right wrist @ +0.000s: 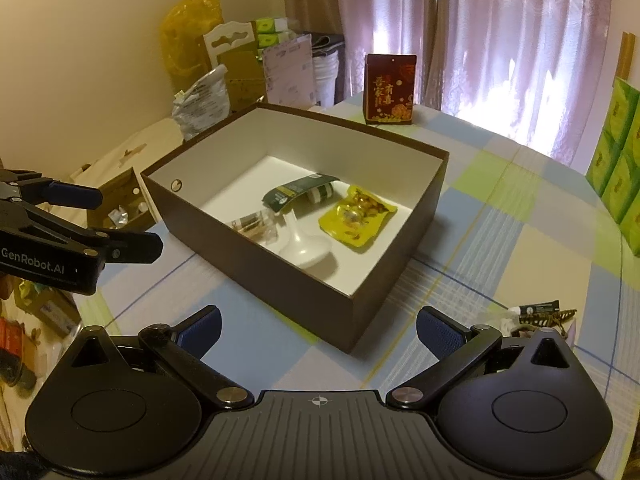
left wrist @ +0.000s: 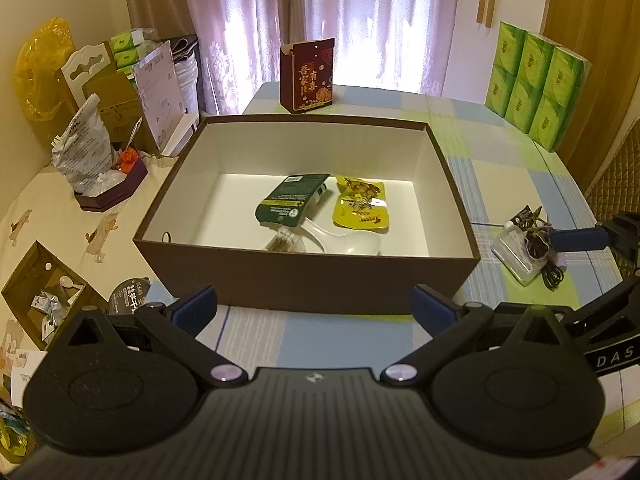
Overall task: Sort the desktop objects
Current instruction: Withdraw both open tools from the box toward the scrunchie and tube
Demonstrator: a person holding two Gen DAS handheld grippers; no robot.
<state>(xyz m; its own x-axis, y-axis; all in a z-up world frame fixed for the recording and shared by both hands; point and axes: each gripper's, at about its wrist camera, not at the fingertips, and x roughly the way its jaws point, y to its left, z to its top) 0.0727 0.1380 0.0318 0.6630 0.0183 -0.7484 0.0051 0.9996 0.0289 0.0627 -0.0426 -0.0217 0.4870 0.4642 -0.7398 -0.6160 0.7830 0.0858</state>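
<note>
My left jaws (left wrist: pixel 314 304): spread wide, holding nothing, hanging over the checked tabletop (left wrist: pixel 320 336) just in front of the box's near wall.
My right jaws (right wrist: pixel 318 326): also spread wide and empty, near the box's closest corner.
Left-over things: a small heap lies on the tabletop to the right of the box, apart from it; it has a clear packet (left wrist: pixel 516 250), a dark cord (left wrist: pixel 554 274) and a small tube (right wrist: pixel 534 309). From the left view, one blue pad of my right jaws (left wrist: pixel 576 239) sits just beside that heap; I cannot tell whether it touches.
Box (left wrist: pixel 304 276): brown outside, white inside, lid off, standing in the middle of the tabletop.
In the box: a white spoon (left wrist: pixel 344 240), a small clear packet (left wrist: pixel 286 242) beside its handle, a dark green packet (left wrist: pixel 294 200) overlapping the spoon's handle, and a yellow snack pouch (left wrist: pixel 362 204) just right of the green one.
Behind the box: a dark red carton (left wrist: pixel 307 76) stands upright at the far edge of the tabletop, in front of the curtain (left wrist: pixel 360 20).
Far right: a stack of green tissue packs (left wrist: pixel 536 84).
Left of the tabletop: assorted bags and cardboard (left wrist: pixel 104 92) piled against the wall.
</note>
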